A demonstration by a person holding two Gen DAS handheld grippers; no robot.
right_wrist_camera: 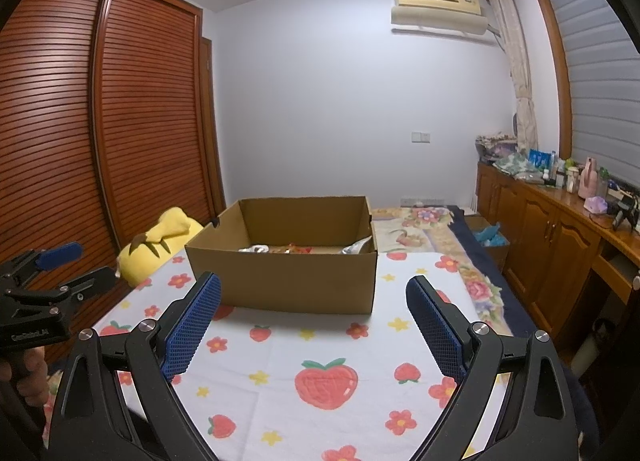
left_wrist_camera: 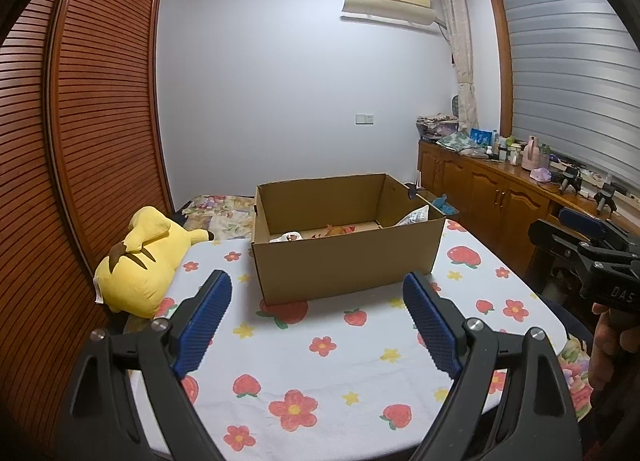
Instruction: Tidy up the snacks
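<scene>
An open cardboard box (left_wrist_camera: 348,261) stands on the strawberry-print cloth (left_wrist_camera: 320,373); it also shows in the right wrist view (right_wrist_camera: 288,273). Several snack packets (left_wrist_camera: 340,229) lie on its floor, partly hidden by the front wall, and show in the right wrist view (right_wrist_camera: 296,249) too. My left gripper (left_wrist_camera: 318,285) is open and empty, a little short of the box. My right gripper (right_wrist_camera: 314,287) is open and empty, also facing the box. The right gripper shows at the right edge of the left wrist view (left_wrist_camera: 584,245), and the left gripper at the left edge of the right wrist view (right_wrist_camera: 60,261).
A yellow plush toy (left_wrist_camera: 144,261) lies left of the box against the slatted wardrobe (left_wrist_camera: 80,141). A wooden cabinet (left_wrist_camera: 500,189) with bottles and clutter runs along the right wall. A floral quilt (right_wrist_camera: 432,229) lies behind the box.
</scene>
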